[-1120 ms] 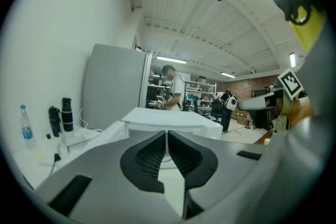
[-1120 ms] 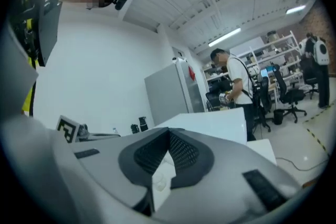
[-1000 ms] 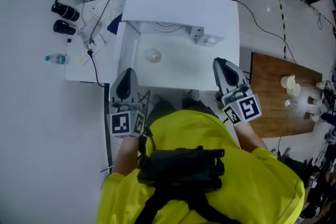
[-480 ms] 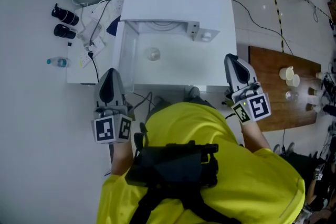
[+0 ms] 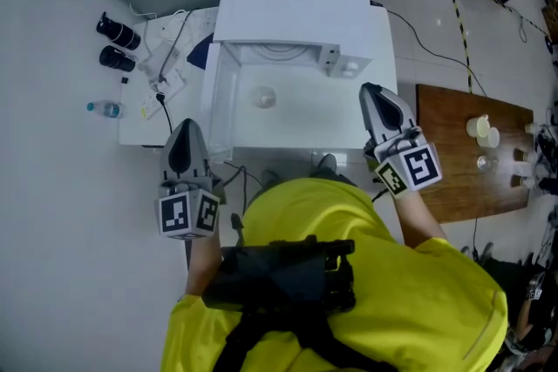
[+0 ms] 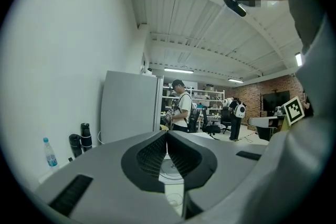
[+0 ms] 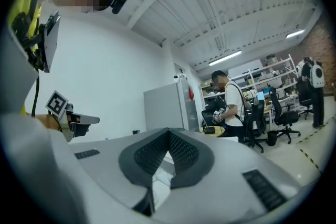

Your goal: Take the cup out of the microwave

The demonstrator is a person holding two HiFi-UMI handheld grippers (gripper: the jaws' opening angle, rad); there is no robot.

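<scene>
A clear cup (image 5: 264, 98) stands on the white surface in front of the white microwave (image 5: 292, 4), whose round turntable (image 5: 283, 50) shows under its top edge. My left gripper (image 5: 184, 131) is shut and empty, off the surface's front left corner and well short of the cup. Its closed pads (image 6: 157, 152) frame the turntable (image 6: 170, 169) in the left gripper view. My right gripper (image 5: 371, 91) is shut and empty too, over the surface's right edge, to the right of the cup. Its meshed fingers (image 7: 181, 155) meet at the tips in the right gripper view.
A wooden board (image 5: 453, 152) with several small cups lies at the right. Two dark bottles (image 5: 115, 45), a water bottle (image 5: 105, 108) and cables (image 5: 166, 57) sit at the left. People and office chairs (image 7: 247, 113) are in the background.
My left gripper has drawn off to the left, away from the surface's front edge. My right gripper has risen and shifted a little towards the microwave. Both stayed shut.
</scene>
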